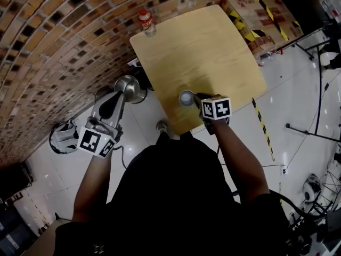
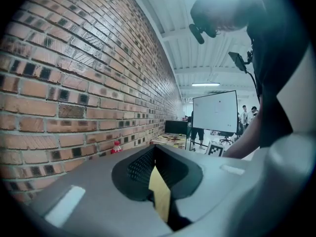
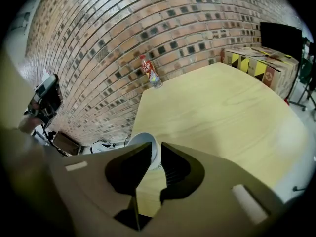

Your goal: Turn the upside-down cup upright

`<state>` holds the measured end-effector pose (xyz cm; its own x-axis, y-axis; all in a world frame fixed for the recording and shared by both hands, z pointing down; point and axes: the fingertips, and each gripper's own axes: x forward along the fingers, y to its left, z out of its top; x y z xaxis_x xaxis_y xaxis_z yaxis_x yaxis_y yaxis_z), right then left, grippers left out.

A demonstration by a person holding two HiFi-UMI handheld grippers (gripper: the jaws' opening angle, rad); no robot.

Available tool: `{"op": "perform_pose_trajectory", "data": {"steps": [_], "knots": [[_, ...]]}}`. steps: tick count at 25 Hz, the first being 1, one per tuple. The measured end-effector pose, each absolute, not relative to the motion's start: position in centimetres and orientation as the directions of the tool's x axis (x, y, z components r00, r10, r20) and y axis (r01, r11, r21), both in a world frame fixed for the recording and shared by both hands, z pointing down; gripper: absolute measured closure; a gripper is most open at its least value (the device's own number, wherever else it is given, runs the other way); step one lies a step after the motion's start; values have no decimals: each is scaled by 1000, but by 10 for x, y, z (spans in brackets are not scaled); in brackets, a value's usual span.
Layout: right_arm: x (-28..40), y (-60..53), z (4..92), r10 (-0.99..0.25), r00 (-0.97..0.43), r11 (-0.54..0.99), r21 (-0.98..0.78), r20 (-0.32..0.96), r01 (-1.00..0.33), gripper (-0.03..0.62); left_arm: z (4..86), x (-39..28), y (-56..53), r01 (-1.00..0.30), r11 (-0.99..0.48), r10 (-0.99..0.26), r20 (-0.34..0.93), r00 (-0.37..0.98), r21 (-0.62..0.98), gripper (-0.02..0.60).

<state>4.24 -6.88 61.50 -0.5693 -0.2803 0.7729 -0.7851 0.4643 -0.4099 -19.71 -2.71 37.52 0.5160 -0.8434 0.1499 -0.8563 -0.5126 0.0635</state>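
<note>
1. Wooden tabletop (image 1: 213,52) carries a pale cup (image 1: 186,97) close to its near edge, open rim up.
2. Right gripper (image 3: 153,152) has its jaws narrowly apart astride the cup's wall.
3. Left gripper (image 2: 154,147) hangs off the tabletop's left side, jaws together, empty.
4. Red-capped bottle (image 1: 147,23) stands at the far corner by the brick wall (image 1: 53,47), well clear of the cup. Cardboard boxes (image 1: 256,15) with yellow-black tape lie beyond. Their print is unreadable.

The left arm (image 1: 91,185) sticks out to the side. The left gripper (image 1: 121,94) points almost flat, its jaws pressed together on nothing. The right arm (image 1: 241,161) reaches forward. The right gripper (image 1: 195,98) tips down, its jaws a little apart with the cup (image 1: 186,97) wall between them.
</note>
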Motion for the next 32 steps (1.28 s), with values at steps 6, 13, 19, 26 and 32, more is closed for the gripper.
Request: {"op": "perform_pose_trajectory", "data": {"steps": [6,13,19,26,32], "knots": [[36,-63,626,-231,-584,431,-457,778,-778,531,374,-202,-26,-860,-506,-848,150,509,59,581],[38,-66,624,-256,-547,446,-404,797,-798,574,376,-206,-29,-858,-509,-845,154,513,65,581],[73,-78,609,-394,-395,510,-160,830,-845,574,378,-193,-39,-839,-538,-828,142,543,75,581],[110,-86,610,-522,-181,542,160,834,-825,576,376,-182,-46,-822,-565,-811,134,570,76,581],[95,-89,599,-571,-176,562,225,802,-796,576,379,-192,-45,-831,-551,-819,142,556,77,581]]}}
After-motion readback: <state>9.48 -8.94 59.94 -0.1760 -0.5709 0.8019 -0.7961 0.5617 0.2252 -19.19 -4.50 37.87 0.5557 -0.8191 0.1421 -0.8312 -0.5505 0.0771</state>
